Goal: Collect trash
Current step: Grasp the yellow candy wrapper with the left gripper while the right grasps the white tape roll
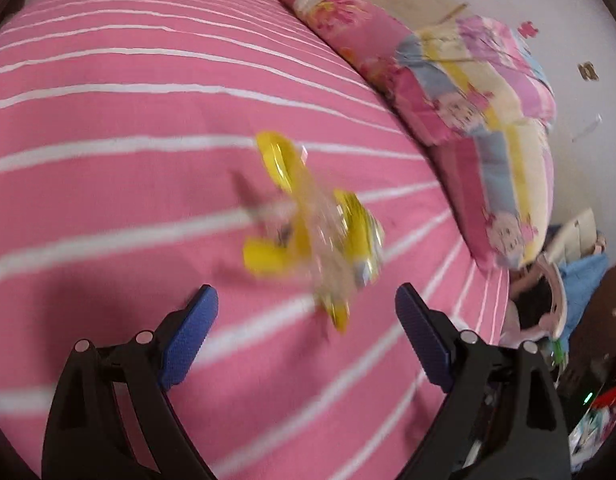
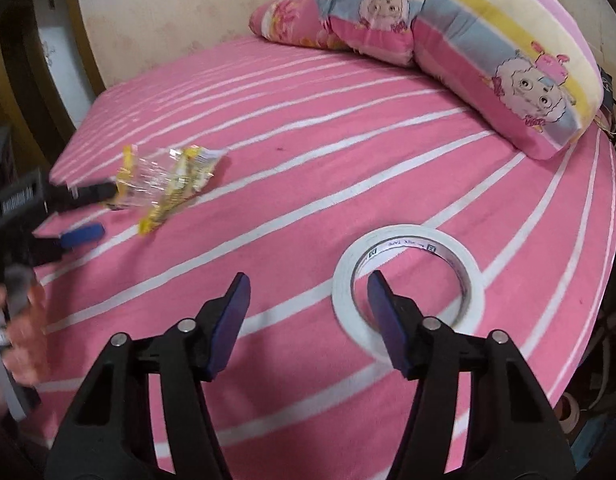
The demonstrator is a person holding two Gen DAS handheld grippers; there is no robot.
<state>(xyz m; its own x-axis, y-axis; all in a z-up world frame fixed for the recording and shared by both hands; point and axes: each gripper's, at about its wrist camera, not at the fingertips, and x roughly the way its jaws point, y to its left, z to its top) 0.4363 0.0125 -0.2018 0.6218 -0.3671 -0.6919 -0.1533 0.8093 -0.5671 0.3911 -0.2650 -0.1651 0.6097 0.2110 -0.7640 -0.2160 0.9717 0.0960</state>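
Both tongs released: left tongs (image 1: 307, 300) nr wrapper (image 1: 312, 224), right tongs (image 2: 308, 292) at tape roll (image 2: 408, 280) rim.

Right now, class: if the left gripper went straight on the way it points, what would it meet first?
Most likely the crumpled yellow and clear wrapper, lying on the pink striped bedsheet just beyond the open left gripper. Nothing lies between them. The picture is blurred, so depth is uncertain.
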